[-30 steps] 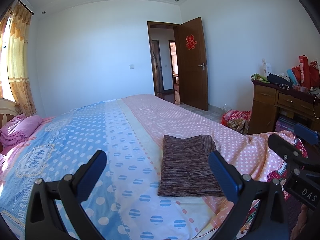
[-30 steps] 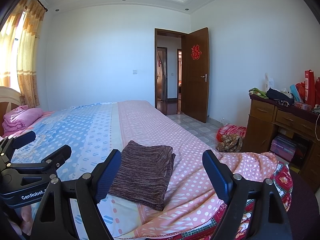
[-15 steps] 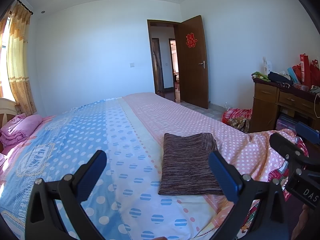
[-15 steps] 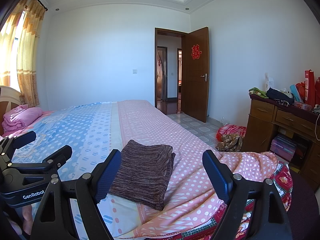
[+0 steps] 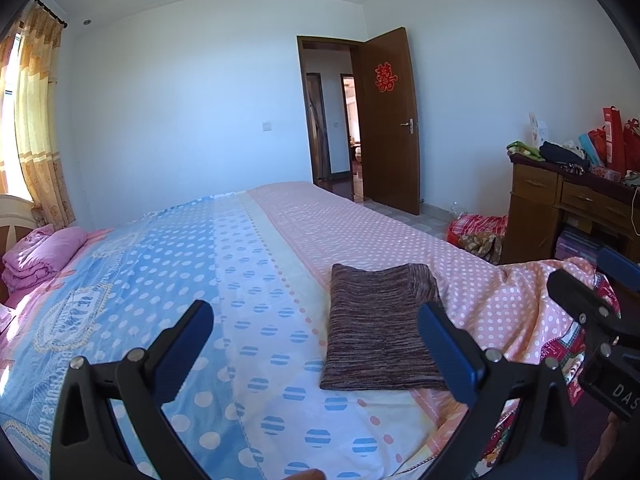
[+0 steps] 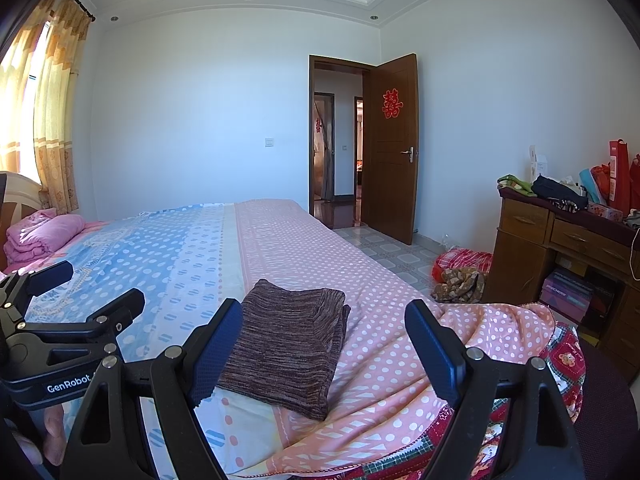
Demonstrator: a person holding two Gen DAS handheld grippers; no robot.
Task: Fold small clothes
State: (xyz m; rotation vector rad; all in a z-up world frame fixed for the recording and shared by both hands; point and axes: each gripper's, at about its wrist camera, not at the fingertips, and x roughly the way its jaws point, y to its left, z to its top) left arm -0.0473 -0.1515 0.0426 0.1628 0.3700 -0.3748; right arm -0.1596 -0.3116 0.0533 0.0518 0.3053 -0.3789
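Lying folded on the bed (image 5: 168,264), near its right edge: brown sweater (image 5: 378,332), its near corner hiding behind a blue pad. Left gripper (image 5: 316,340) and right gripper (image 6: 324,340) hovering wide, empty.

Home bedroom | large bed (image 6: 280,248) with blue and pink polka-dot bedding | folded pink blanket (image 6: 40,236) at the headboard | patterned curtains (image 6: 56,120) over a sunlit window | open wooden door (image 6: 394,148) bearing a red paper decoration | cluttered wooden dresser (image 6: 560,248) against the wall
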